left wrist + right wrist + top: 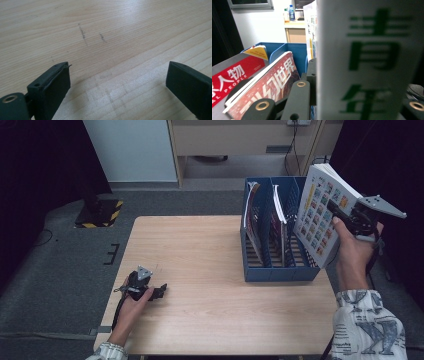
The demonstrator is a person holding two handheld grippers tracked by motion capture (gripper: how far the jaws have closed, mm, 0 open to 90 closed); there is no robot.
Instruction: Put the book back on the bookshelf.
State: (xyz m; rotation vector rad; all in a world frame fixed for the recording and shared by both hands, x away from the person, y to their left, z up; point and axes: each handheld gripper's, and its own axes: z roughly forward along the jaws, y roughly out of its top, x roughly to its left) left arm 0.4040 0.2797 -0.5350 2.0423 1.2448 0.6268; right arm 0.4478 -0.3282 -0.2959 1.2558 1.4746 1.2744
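A pale wooden table [210,270] stands on grey carpet. A blue file rack [280,272] sits at its right rear, and the left gripper [159,292] rests near its left front

White mag [320,215] w/ multicolour grid cover; blue rack [280,272]; pale wood table [200,270].

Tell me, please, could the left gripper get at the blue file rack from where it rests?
Probably yes: the left gripper lies open on the table, and bare wood separates it from the blue file rack.
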